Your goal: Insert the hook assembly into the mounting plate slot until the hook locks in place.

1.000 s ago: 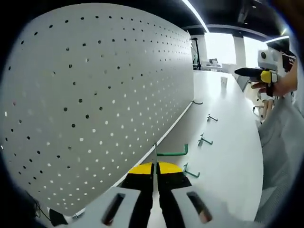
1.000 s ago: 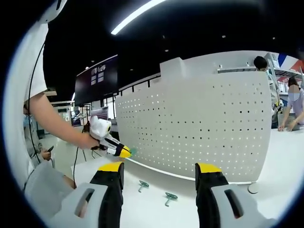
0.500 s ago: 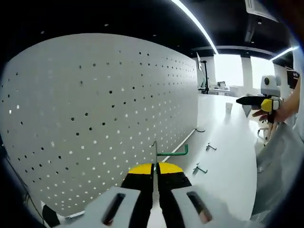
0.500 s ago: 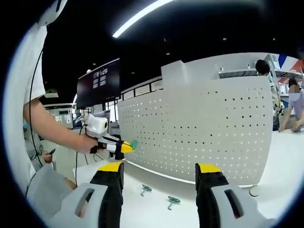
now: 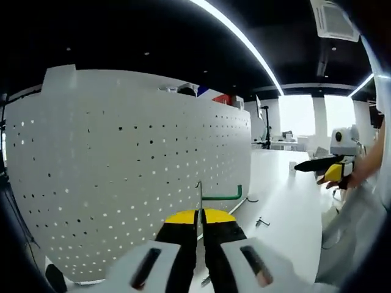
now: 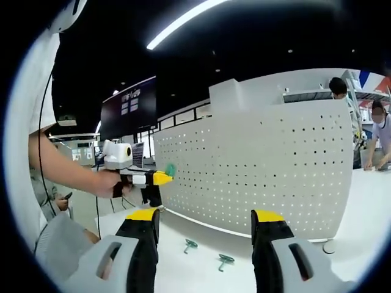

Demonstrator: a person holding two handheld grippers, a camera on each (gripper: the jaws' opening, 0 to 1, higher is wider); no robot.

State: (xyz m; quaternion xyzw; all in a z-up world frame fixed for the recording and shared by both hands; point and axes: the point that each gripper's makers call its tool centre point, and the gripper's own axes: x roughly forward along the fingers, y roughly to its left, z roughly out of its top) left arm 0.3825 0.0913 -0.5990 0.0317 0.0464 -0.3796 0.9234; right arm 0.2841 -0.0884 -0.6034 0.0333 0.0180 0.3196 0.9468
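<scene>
Compared with one second ago, the left gripper [image 5: 200, 221] is now higher in front of the white pegboard [image 5: 134, 183]. In the left gripper view the upper edge of the board has come into sight, and the spare hooks on the white table [image 5: 287, 201] have dropped lower and look smaller. In the right gripper view the left gripper [image 6: 160, 177] has risen from near the foot of the pegboard [image 6: 269, 171] to about the middle of its height, at its left end. The right gripper [image 6: 204, 223] has almost not moved.

The jaws of the left gripper are together, clamped on the green hook [image 5: 221, 196]. The straight metal leg of the hook stands up between the yellow tips, and the green arm goes out to the right, ending in a short upturned tip. The hook is just beside the face of the pegboard, but I cannot tell if it touches the board or has entered a hole. In the right gripper view the green hook [image 6: 170, 170] is a small green spot at the tip of the left gripper, against the left edge of the pegboard.

The jaws of the right gripper stand wide apart and hold nothing. Between them, two spare hooks [image 6: 208, 253] lie on the table before the pegboard. One more spare hook [image 5: 263, 222] lies on the table near the foot of the pegboard.
</scene>
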